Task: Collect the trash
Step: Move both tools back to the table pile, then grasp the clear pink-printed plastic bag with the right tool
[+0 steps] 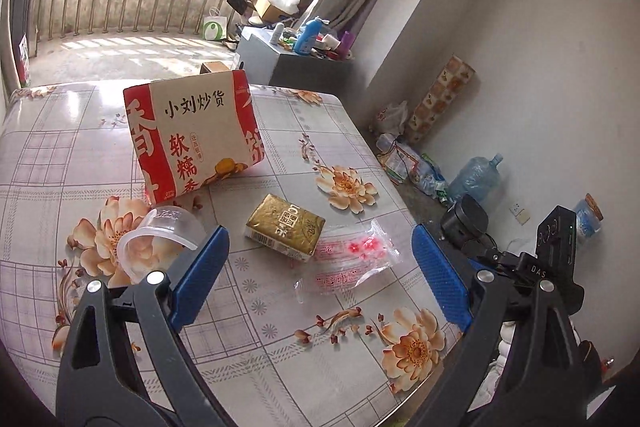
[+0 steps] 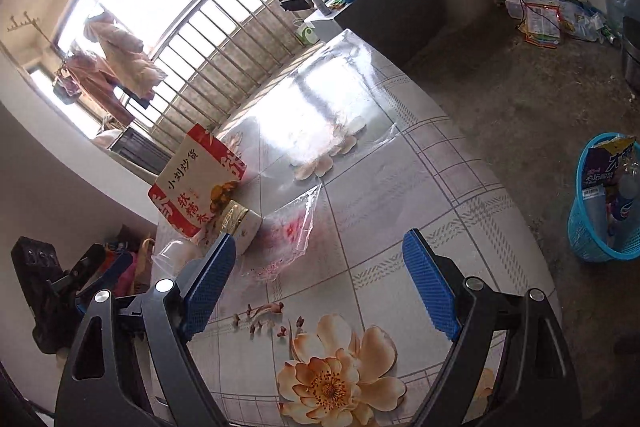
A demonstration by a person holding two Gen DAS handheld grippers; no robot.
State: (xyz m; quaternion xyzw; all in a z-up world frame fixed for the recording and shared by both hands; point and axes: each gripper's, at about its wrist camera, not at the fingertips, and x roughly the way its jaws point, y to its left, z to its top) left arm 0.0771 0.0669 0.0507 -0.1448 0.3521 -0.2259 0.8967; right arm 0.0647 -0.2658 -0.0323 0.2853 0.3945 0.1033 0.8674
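Observation:
On the flowered table (image 1: 60,155) stand a red and tan snack bag (image 1: 192,131), a gold cigarette pack (image 1: 285,229), a clear plastic bag with red print (image 1: 352,255) and a clear plastic cup on its side (image 1: 160,243). My left gripper (image 1: 320,267) is open, just short of the pack and plastic bag. My right gripper (image 2: 320,267) is open above the table (image 2: 400,187), with the plastic bag (image 2: 288,235), pack (image 2: 240,223) and snack bag (image 2: 196,183) ahead to its left. A blue waste basket (image 2: 600,211) holding wrappers stands on the floor at right.
A water jug (image 1: 476,175) and litter (image 1: 404,163) lie on the floor by the wall. A cluttered cabinet (image 1: 296,63) stands beyond the table. The right gripper's body (image 1: 552,251) shows at the table's right edge.

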